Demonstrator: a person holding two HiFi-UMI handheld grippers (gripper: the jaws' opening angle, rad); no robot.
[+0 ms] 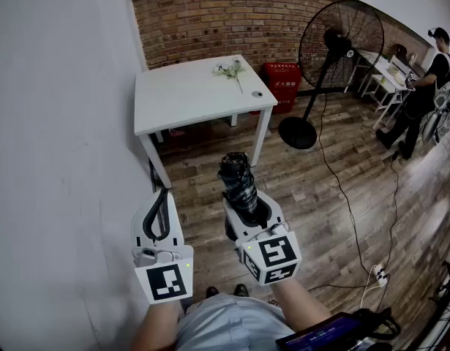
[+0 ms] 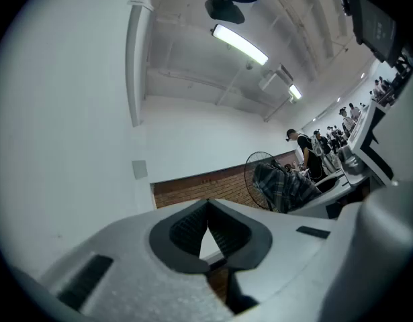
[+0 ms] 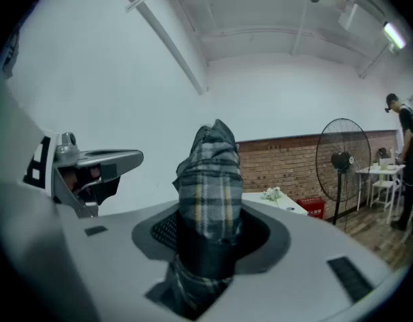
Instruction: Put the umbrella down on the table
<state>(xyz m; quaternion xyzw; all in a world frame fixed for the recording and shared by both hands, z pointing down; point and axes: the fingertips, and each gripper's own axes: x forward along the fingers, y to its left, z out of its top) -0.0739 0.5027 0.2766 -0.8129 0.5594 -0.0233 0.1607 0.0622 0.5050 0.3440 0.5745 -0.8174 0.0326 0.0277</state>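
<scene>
A folded plaid umbrella [image 1: 238,181] sticks forward out of my right gripper [image 1: 248,207], whose jaws are shut on it; in the right gripper view the umbrella [image 3: 209,193] fills the gap between the jaws. My left gripper [image 1: 157,218] is held beside it, to the left, shut with nothing between its pads [image 2: 207,237]. The umbrella [image 2: 283,186] also shows at the right of the left gripper view. The white table [image 1: 188,93] stands ahead against the brick wall, well beyond both grippers.
A small bunch of flowers [image 1: 230,69] and a small round object [image 1: 257,93] lie on the table's right part. A standing fan [image 1: 334,57] and a red box [image 1: 282,82] are to its right. A white wall runs along the left. A person [image 1: 422,93] stands at the far right.
</scene>
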